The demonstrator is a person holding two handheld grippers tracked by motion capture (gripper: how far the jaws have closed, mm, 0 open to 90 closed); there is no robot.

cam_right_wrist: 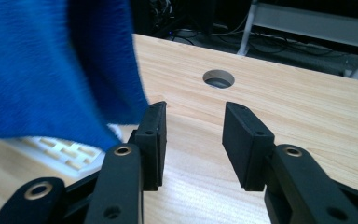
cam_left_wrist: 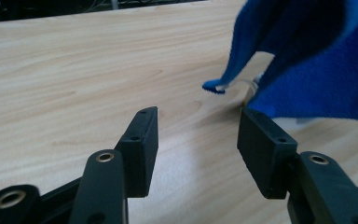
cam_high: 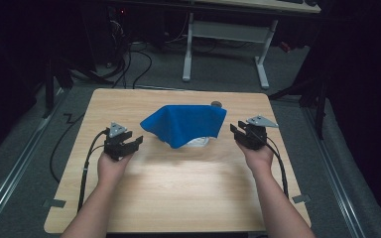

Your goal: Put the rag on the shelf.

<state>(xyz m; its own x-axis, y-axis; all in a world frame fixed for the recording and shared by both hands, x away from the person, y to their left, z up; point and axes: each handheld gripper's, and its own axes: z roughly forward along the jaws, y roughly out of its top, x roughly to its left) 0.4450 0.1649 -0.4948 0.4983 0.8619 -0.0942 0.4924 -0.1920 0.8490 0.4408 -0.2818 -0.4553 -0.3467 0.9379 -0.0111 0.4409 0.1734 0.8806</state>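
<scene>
On the table point(cam_high: 178, 188), a blue cloth point(cam_high: 186, 124) is flanked by the left gripper point(cam_high: 129, 144) and right gripper point(cam_high: 240, 133), both held open and empty.

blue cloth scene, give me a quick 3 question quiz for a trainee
1. True or false: the left gripper is clamped on the blue cloth.
2. Multiple choice: what does the blue cloth drape over? A) a white basket-like object B) a red mug C) a stack of books
3. Fill in: in the right gripper view, beyond the right gripper, the table has a round ____ in its top.

Key:
1. False; both grippers' jaws stand open with nothing between them, one on each side of the cloth.
2. A
3. hole
</scene>
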